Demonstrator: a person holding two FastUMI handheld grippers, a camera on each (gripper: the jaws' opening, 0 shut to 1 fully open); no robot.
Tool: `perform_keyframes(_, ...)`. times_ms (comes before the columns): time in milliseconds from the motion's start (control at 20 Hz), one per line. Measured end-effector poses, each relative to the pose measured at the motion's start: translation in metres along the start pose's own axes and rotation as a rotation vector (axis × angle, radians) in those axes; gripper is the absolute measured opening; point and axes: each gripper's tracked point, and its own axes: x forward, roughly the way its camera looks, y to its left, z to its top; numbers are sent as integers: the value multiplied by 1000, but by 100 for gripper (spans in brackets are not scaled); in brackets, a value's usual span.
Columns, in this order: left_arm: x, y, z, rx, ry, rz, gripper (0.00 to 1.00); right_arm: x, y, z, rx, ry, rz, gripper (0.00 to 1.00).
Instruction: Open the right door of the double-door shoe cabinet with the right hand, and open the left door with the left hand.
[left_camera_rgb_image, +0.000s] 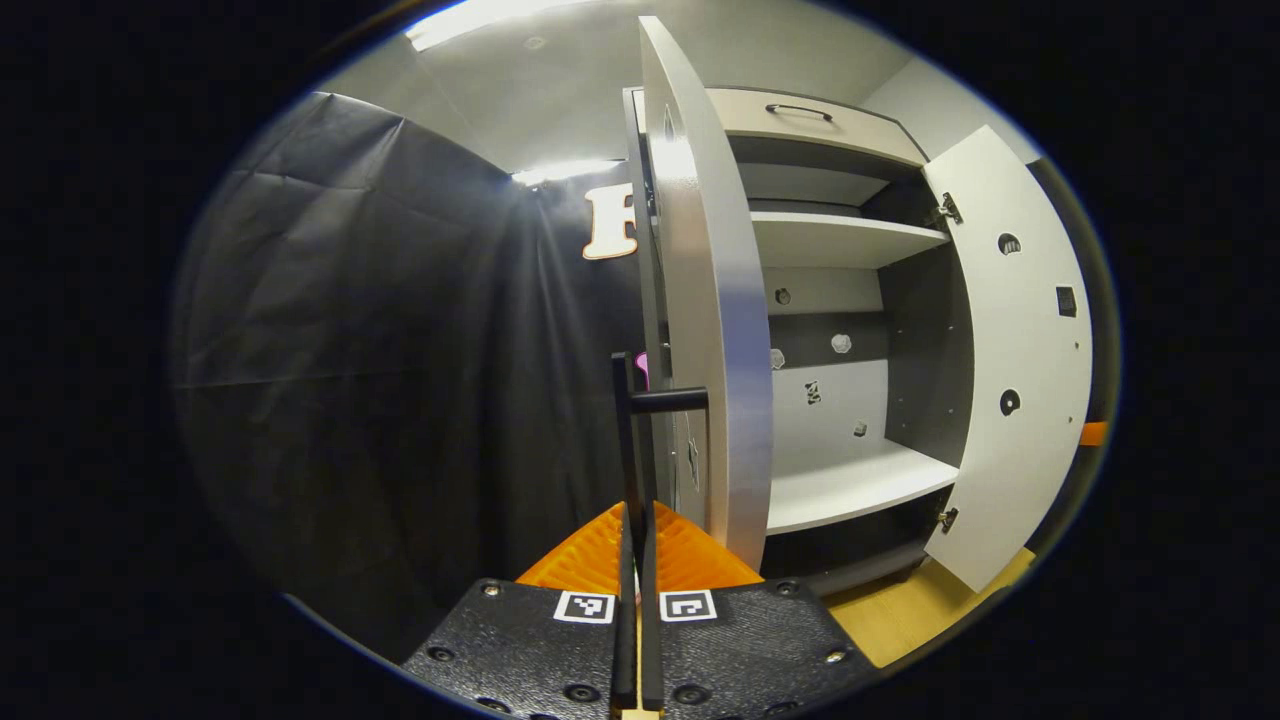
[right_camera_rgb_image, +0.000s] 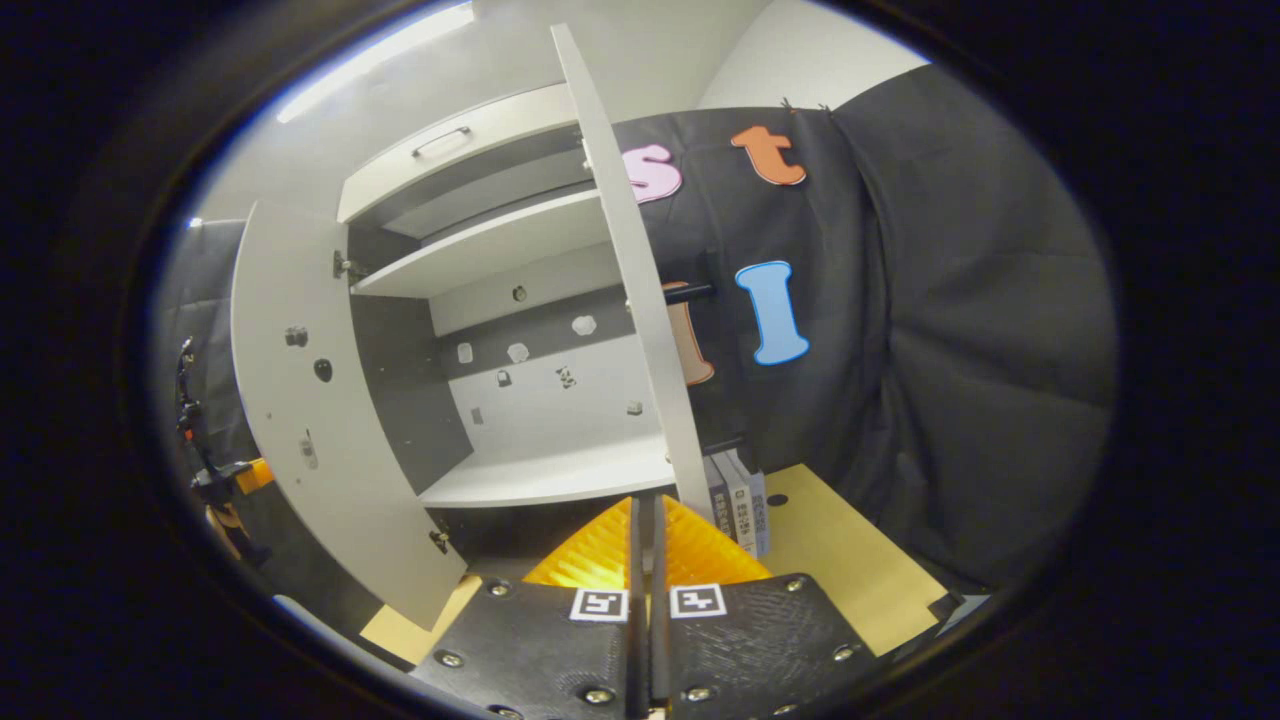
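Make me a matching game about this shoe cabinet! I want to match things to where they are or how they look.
Things:
1. drawer
2. books
3. left door
4. lower shelf

Places or states:
A. swung wide open
B. inside the cabinet, between the two doors
C. at the very top, shut
D. standing outside the cabinet, low down behind the right door

Pairs: 1-C, 2-D, 3-A, 4-B

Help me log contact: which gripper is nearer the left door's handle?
Left. The left gripper sits right at the handle; the right gripper is across the cabinet, by the right door.
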Motion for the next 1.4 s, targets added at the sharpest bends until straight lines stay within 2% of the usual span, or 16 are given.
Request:
perform_keyframes(50,0,1,0,-3,-2,-5,2,0,1,-1,-1,1,2,1)
perform_keyframes(200,0,6,0,-14,-16,-15,3,2,5,0,0,0,7,1)
perform_keyframes(300,1,12,-1,-25,-22,-11,8,1,9,1,0,-4,14,1)
perform_keyframes(450,0,19,-2,-35,-26,-5,31,1,14,1,-7,-4,21,1)
perform_keyframes(500,1,20,-1,-40,-27,-3,34,2,16,1,-9,-3,24,1)
perform_keyframes(550,0,21,-3,-44,-28,-2,42,2,17,1,-9,-1,27,1)
perform_keyframes(750,-1,28,-4,-49,-26,7,60,8,30,-4,-8,9,48,1)
perform_keyframes(800,-1,30,-3,-48,-27,9,60,10,35,-6,-11,14,57,1)
perform_keyframes(950,-2,32,-5,-57,-18,13,76,16,53,-10,-39,28,89,1)
perform_keyframes(1200,-12,37,-6,-43,-9,64,77,31,79,-20,-81,58,157,1)
perform_keyframes(1400,-27,44,-6,-35,-2,73,77,41,97,-27,-94,80,213,1)
